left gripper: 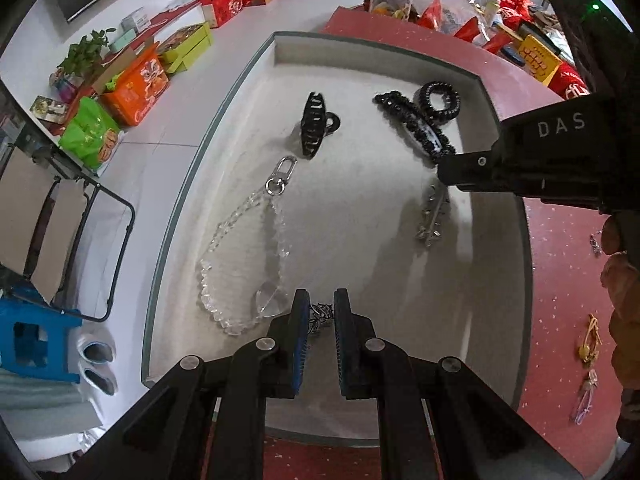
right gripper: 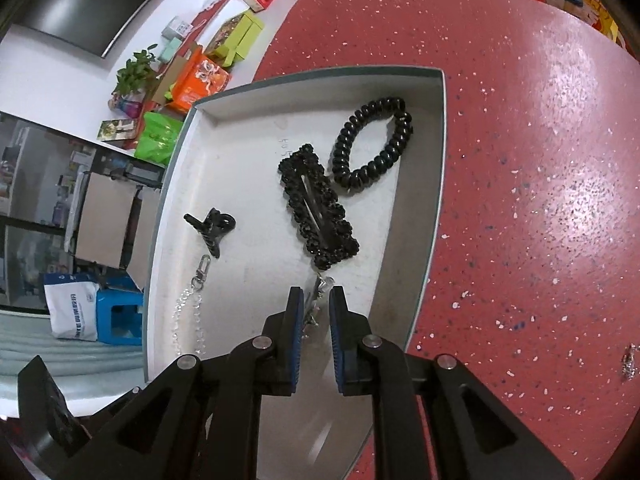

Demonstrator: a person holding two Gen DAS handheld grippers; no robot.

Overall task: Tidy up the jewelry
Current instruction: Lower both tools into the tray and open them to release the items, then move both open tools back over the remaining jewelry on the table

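While both grippers point steeply down into a shallow white tray (left gripper: 502,264) set on a speckled red tabletop (right gripper: 540,200), each has a small metal piece between its fingers. The left gripper (left gripper: 321,312) hangs over the near end of the tray, jaws drawn close together with a narrow gap, and a dark, thin metal chain piece (left gripper: 320,314) sits in that gap; whether the pads actually press on it cannot be told. The right gripper (right gripper: 316,308) likewise has its jaws nearly closed, and a silver studded clip (right gripper: 316,300) lies between the pads, touching the left one, though a firm pinch cannot be confirmed; in the left wrist view that clip (left gripper: 432,216) hangs below the gripper's tip. Spread across the tray floor are a clear crystal bead strap (left gripper: 240,264) with a silver clasp (left gripper: 282,176), a small black claw clip (left gripper: 314,126), a black beaded barrette (right gripper: 318,210) and a black spiral hair tie (right gripper: 372,146) just beside it near the far corner. More trinkets (left gripper: 588,344) lie on the tabletop outside the tray.
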